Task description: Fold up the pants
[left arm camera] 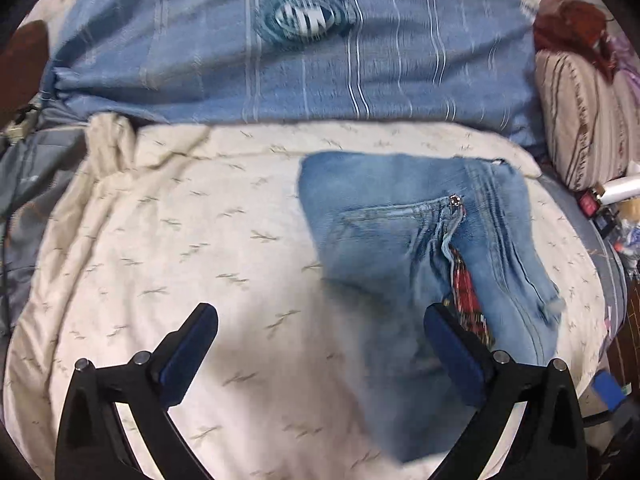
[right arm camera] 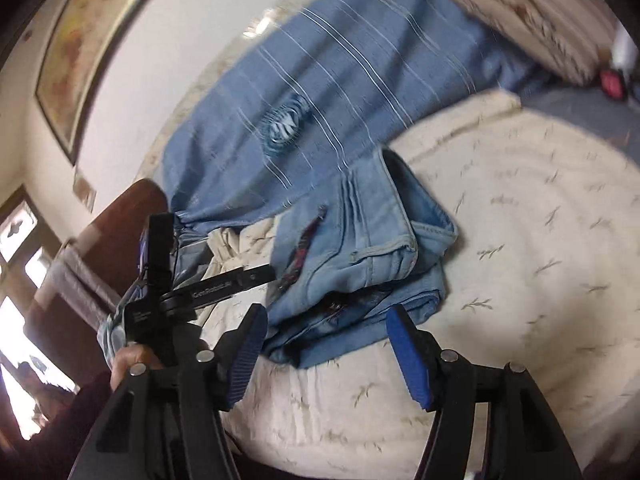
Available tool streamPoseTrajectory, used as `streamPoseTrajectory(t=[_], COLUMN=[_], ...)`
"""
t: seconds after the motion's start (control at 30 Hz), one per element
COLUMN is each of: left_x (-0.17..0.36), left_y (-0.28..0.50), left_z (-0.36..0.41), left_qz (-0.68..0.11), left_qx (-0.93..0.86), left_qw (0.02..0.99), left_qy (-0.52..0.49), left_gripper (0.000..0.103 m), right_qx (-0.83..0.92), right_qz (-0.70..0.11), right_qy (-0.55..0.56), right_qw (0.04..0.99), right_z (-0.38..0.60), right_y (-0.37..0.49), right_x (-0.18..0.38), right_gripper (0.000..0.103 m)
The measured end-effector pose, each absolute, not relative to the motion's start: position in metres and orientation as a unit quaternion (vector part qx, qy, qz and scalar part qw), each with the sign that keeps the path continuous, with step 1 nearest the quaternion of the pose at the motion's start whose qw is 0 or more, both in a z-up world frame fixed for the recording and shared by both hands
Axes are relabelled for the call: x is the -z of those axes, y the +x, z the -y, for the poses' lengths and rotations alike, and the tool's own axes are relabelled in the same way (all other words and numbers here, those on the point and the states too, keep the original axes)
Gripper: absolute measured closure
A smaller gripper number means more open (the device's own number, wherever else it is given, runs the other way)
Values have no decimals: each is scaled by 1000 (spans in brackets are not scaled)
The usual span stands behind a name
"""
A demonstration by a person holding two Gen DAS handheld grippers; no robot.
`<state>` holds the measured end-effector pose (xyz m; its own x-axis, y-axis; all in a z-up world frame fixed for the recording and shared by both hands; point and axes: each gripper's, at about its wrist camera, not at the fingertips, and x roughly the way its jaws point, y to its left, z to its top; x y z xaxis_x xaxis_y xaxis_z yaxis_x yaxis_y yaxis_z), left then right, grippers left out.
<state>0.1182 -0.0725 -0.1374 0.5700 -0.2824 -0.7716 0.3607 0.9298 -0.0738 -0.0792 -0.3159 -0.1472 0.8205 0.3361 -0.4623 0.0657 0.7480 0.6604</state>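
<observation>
Light blue jeans (left arm camera: pixel 420 248) lie folded into a thick bundle on the cream patterned bedspread (left arm camera: pixel 180 240), with a red plaid lining showing at the fly. My left gripper (left arm camera: pixel 320 314) stands wide open above the bedspread; its right finger is over the near edge of the jeans and nothing is between the pads. In the right wrist view the jeans (right arm camera: pixel 372 248) lie just ahead of my right gripper (right arm camera: pixel 326 316), which is open, its blue pads on either side of the bundle's near edge without pressing it. A hand (right arm camera: pixel 128 360) holds the left gripper at the left.
A blue striped blanket (left arm camera: pixel 280 80) covers the far side of the bed. A striped pillow (left arm camera: pixel 580 120) sits at the right, with small clutter (left arm camera: pixel 612 216) below it. Dark wooden furniture (right arm camera: pixel 132 220) and a framed picture (right arm camera: pixel 92 40) are on the left wall side.
</observation>
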Motion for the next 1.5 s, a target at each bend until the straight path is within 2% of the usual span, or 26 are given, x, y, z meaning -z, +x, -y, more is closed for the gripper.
streamPoseTrajectory(t=[0.3, 0.53, 0.83, 1.37, 1.5], left_x=[134, 130, 107, 137, 129], left_y=[84, 66, 50, 82, 78], left_z=[37, 45, 54, 22, 25], left_qz=[-435, -442, -426, -461, -454], left_qx=[195, 206, 226, 167, 162], left_qw=[877, 872, 875, 871, 876], left_qy=[51, 44, 49, 10, 12], left_gripper=[1, 1, 1, 1, 1], right_qx=[-60, -52, -54, -63, -74], right_qz=[-289, -310, -305, -323, -305], right_qy=[337, 291, 310, 350, 340], right_qw=[894, 904, 899, 877, 887], right_z=[317, 303, 303, 304, 305], right_y=[-114, -137, -145, -126, -131], right_x=[115, 94, 90, 146, 142], right_gripper=[36, 34, 34, 34, 34])
